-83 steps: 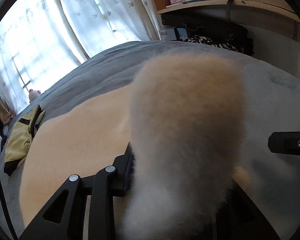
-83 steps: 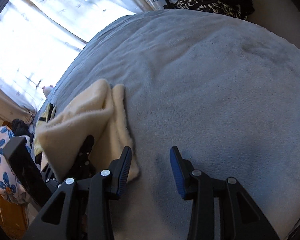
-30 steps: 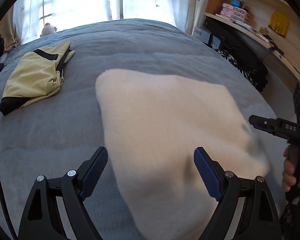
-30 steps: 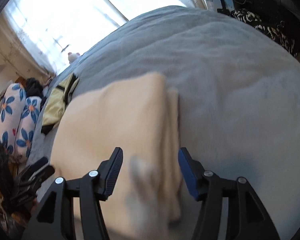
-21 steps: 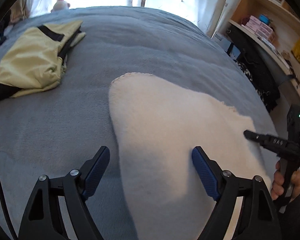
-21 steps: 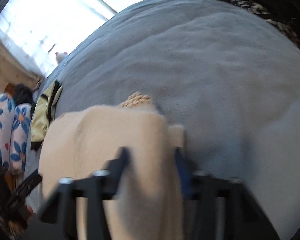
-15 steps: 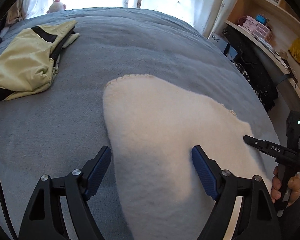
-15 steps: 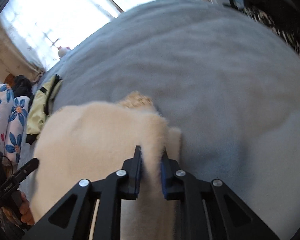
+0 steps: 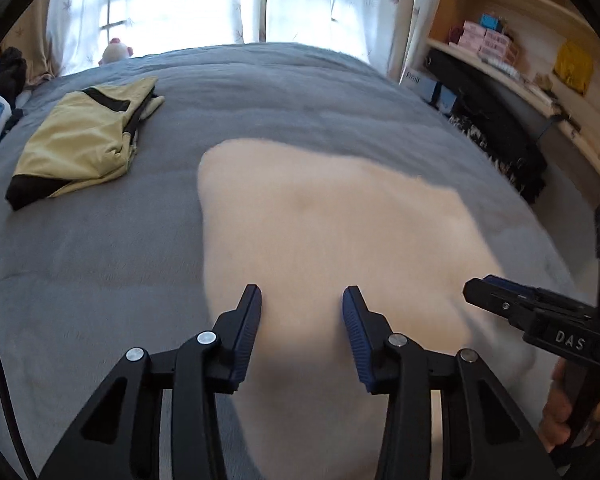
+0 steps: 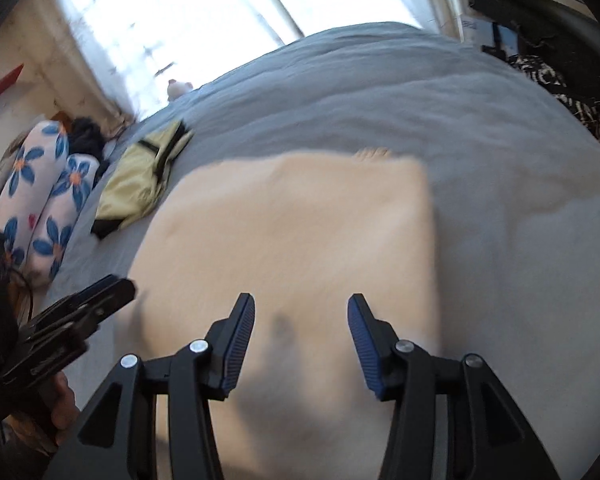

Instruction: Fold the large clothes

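The folded cream fleece (image 9: 320,240) lies flat on the grey bed (image 9: 100,260), long axis running away toward the window, near edge cut off; the left hand-held gripper (image 9: 302,308), jaws just closing, and right hand-held gripper (image 10: 301,314), just reopening, both grasp nothing.

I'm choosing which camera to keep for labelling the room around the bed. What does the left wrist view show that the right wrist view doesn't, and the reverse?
Only the left wrist view shows the wooden shelves with pink boxes and a yellow bag.

Only the right wrist view shows the two white pillows with blue flowers whole, and the red edge on the wall.

Both show the cream fleece garment on the grey bed cover, the folded yellow-green garment, the small plush toy, the curtained window, and the other gripper.
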The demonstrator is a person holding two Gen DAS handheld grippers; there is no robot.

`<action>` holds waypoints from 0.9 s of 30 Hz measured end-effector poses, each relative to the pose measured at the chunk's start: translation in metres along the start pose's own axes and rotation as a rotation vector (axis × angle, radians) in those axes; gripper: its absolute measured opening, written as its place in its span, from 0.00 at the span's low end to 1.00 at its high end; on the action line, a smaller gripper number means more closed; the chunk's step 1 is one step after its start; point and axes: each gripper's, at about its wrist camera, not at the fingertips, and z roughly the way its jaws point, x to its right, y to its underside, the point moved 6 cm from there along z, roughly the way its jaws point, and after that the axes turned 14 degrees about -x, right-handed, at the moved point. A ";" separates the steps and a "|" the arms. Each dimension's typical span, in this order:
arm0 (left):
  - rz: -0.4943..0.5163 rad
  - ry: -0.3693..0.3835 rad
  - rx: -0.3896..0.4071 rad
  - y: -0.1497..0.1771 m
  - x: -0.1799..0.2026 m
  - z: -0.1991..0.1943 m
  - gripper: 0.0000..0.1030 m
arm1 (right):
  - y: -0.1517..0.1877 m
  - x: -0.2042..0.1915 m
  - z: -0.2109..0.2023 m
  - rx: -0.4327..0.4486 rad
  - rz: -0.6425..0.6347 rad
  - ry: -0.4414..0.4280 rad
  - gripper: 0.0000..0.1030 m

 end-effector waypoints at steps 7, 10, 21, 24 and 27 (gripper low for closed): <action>-0.074 0.054 -0.017 0.025 -0.019 -0.004 0.43 | 0.027 0.037 -0.016 0.023 0.097 -0.069 0.24; -0.094 0.038 -0.019 0.032 -0.019 -0.011 0.42 | 0.035 0.037 -0.022 0.012 0.136 -0.079 0.27; -0.139 -0.006 -0.005 0.055 -0.021 -0.057 0.62 | 0.058 0.013 -0.054 0.034 0.127 -0.043 0.39; -0.140 -0.027 -0.012 0.063 -0.019 -0.069 0.64 | 0.066 0.004 -0.062 0.035 0.115 -0.053 0.39; -0.140 -0.040 -0.015 0.071 -0.017 -0.079 0.71 | 0.075 -0.005 -0.070 0.035 0.097 -0.058 0.39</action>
